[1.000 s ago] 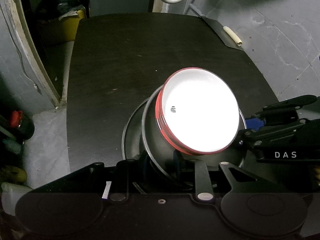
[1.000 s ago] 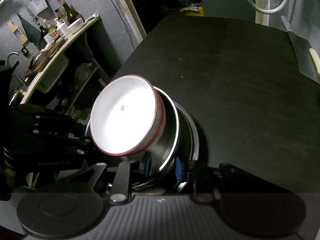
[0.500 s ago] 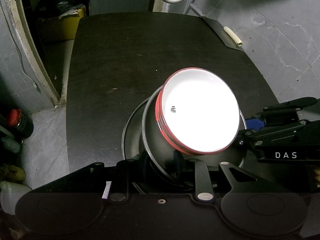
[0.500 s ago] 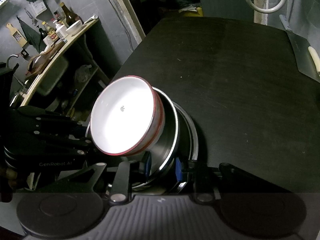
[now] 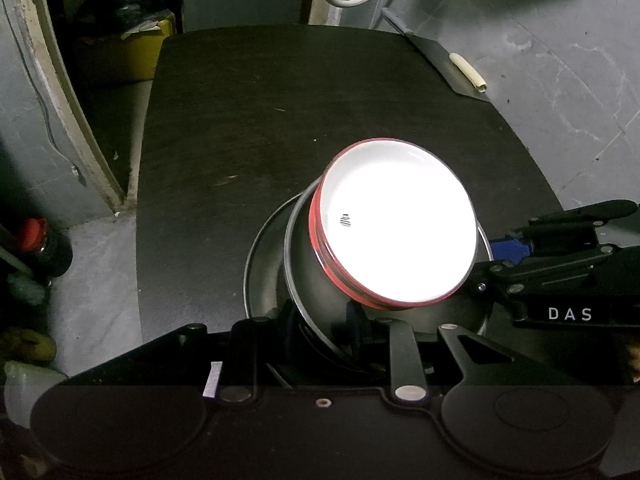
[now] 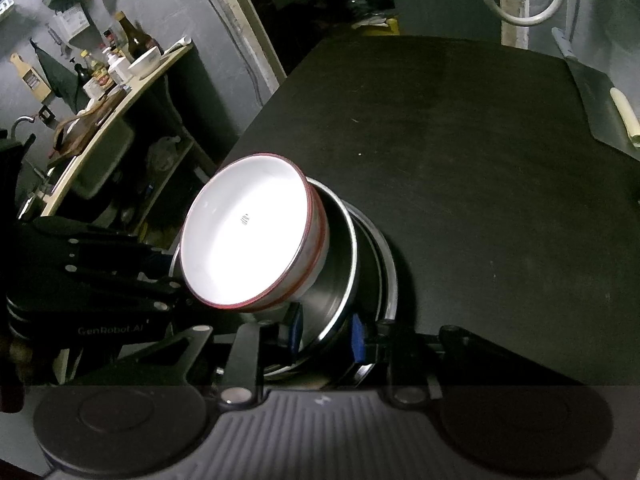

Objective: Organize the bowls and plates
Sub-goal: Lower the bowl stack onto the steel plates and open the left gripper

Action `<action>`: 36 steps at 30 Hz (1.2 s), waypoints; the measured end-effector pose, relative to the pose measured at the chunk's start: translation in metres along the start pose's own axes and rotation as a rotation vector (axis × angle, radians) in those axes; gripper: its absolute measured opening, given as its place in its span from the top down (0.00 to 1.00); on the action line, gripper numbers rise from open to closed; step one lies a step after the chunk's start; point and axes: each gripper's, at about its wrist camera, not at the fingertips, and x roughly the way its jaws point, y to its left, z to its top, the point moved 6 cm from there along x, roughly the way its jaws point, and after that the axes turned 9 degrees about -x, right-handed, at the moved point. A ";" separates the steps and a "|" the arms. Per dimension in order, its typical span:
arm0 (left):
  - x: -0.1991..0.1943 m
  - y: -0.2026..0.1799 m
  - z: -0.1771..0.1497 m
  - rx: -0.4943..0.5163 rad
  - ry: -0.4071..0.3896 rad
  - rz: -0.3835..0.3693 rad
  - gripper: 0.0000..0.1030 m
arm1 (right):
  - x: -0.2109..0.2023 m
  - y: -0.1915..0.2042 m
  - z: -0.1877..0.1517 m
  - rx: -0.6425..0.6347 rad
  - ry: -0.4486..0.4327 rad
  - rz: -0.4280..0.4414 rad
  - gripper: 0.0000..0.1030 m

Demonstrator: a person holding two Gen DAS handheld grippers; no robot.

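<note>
**Kid:** Why is the white bowl (image 5: 394,224) leaning like that?

**Helper:** It sits inside a metal bowl (image 5: 308,280), and that one sits on a metal plate (image 5: 256,264). The whole pile is tipped up, so the white bowl with the red rim slides to one side. The pile is over the near edge of the dark surface (image 5: 280,120).

**Kid:** Who is holding it?

**Helper:** Two tools, one on each side. The left tool (image 5: 320,320) is nearly closed, and its jaws pinch the near rim of the metal bowl. The right tool (image 6: 326,330) also has its blue fingers (image 6: 357,338) on either side of a metal rim, with only a small gap. I think it grips the metal bowl too, maybe the plate as well, but the rims are dark and close together.

**Kid:** Why two tools for one pile?

**Helper:** I think a pile is heavy and wobbly. With a grip on two sides it cannot swing or spill.

**Kid:** Is the job done?

**Helper:** The dishes are stacked small inside big, so most of it looks done. The pile may need to lie flat on the surface.

**Kid:** What could go wrong?

**Helper:** The white bowl is loose. If the pile tips more, it could slip out.
</note>
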 end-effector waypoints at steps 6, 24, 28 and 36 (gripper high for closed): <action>0.001 -0.003 -0.001 -0.002 0.006 0.007 0.72 | -0.002 0.002 -0.002 0.002 -0.006 -0.020 0.71; -0.008 -0.006 -0.005 -0.011 -0.029 0.039 0.49 | -0.001 0.013 -0.006 -0.009 -0.028 -0.015 0.55; -0.011 -0.007 -0.006 -0.017 -0.039 0.041 0.46 | -0.003 0.016 -0.007 -0.013 -0.037 -0.009 0.50; -0.018 -0.009 -0.009 -0.028 -0.062 0.053 0.42 | -0.010 0.015 -0.011 -0.017 -0.052 -0.002 0.47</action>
